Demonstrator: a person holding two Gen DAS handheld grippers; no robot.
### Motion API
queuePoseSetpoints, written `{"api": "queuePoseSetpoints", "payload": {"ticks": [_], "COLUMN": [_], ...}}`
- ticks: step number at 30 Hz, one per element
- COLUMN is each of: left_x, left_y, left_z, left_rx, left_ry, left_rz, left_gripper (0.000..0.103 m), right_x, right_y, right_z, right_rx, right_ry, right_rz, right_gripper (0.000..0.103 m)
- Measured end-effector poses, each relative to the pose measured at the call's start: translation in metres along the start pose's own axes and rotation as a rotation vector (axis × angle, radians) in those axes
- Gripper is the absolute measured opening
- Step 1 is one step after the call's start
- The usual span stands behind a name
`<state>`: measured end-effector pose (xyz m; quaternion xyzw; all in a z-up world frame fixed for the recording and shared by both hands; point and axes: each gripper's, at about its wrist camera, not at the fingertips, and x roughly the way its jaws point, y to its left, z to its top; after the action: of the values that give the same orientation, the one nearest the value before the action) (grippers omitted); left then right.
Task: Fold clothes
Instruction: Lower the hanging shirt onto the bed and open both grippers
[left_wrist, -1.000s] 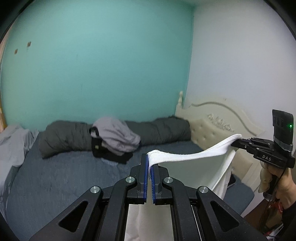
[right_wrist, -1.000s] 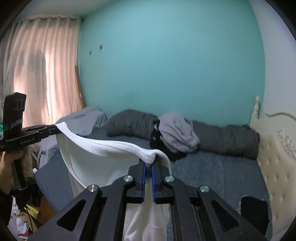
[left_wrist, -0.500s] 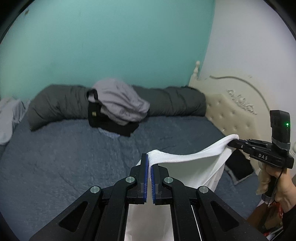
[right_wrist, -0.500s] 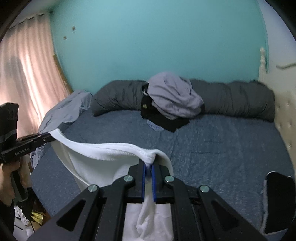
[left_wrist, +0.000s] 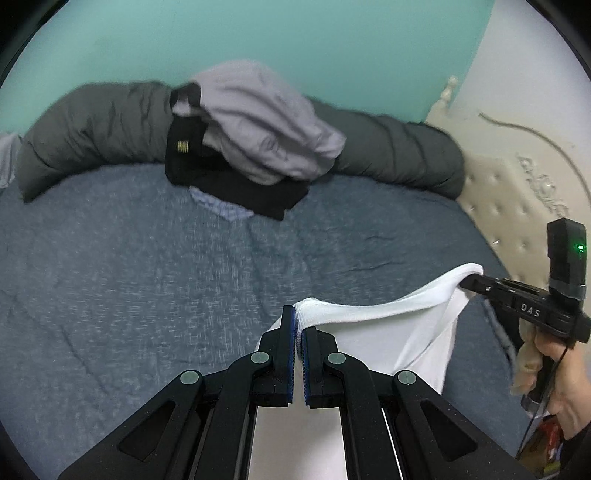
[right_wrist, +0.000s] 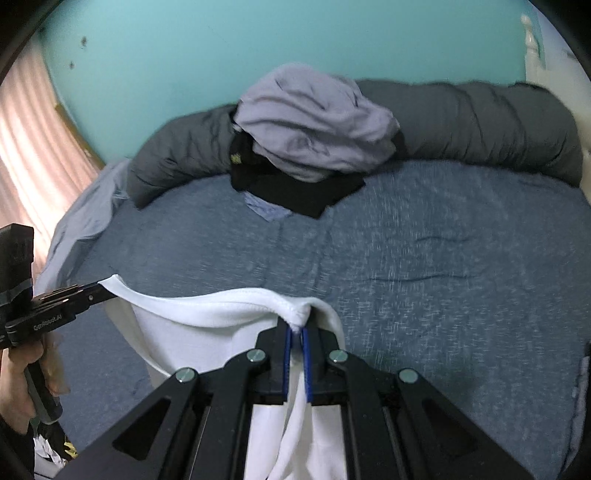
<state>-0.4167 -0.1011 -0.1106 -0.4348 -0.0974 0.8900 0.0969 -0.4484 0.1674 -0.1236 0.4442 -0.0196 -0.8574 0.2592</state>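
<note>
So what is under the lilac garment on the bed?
The lilac garment lies on black clothing, with pale patterned cloth peeking out below. Whatever else is underneath stays covered.

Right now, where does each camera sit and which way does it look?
Left wrist view: on the left claw, looking forward and down over the blue bed to the teal wall; it shows the right claw and the hand holding it.
Right wrist view: on the right claw, facing the same bed; the left claw shows at left.
Both share the white garment, pinched by both claws, and the clothes pile.
</note>
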Motion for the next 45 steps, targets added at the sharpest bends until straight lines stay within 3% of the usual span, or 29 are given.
{"api": "queuePoseSetpoints", "payload": {"ticks": [13,21,23,24,25,27,29,30,32,35,40,45], "left_x": [0.162,0.212,0.212,0.211,0.208,0.200,0.192,0.187,0.173,0.154,0.111,0.074], "left_y": [0.046,0.054,0.058,0.058,0.058,0.058,0.059,0.058,0.058,0.061,0.069,0.080], "left_z": [-0.002,-0.023,-0.025,-0.026,-0.026,-0.026,-0.026,-0.026,-0.026,-0.025,-0.043,-0.082], "left_rx": [-0.069,-0.086,-0.107,-0.115,-0.119,-0.119,-0.125,-0.123,-0.123,-0.134,-0.145,-0.145], "left_ry": [0.159,0.201,0.190,0.184,0.178,0.168,0.165,0.160,0.144,0.126,0.098,0.101], "left_rz": [0.025,0.031,0.020,0.011,0.001,-0.003,-0.012,-0.016,-0.021,-0.017,-0.049,-0.023], "left_gripper": [0.003,0.003,0.003,0.003,0.004,0.007,0.025,0.027,0.028,0.036,0.037,0.037], "right_x": [0.154,0.192,0.190,0.189,0.187,0.177,0.163,0.155,0.132,0.099,0.047,0.013], "right_y": [-0.062,-0.075,-0.082,-0.086,-0.089,-0.092,-0.090,-0.089,-0.087,-0.085,-0.067,-0.054], "right_z": [-0.013,-0.028,-0.031,-0.031,-0.032,-0.032,-0.030,-0.029,-0.027,-0.038,-0.094,-0.154], "right_rx": [0.073,0.094,0.132,0.162,0.189,0.203,0.184,0.177,0.177,0.229,0.276,0.354], "right_ry": [0.162,0.178,0.172,0.177,0.182,0.177,0.157,0.144,0.091,0.007,-0.067,-0.105], "right_rz": [-0.020,0.006,0.020,0.042,0.061,0.061,0.039,0.025,0.002,0.037,0.117,0.158], "right_gripper": [0.005,0.005,0.008,0.015,0.034,0.060,0.061,0.061,0.061,0.061,0.063,0.063]}}
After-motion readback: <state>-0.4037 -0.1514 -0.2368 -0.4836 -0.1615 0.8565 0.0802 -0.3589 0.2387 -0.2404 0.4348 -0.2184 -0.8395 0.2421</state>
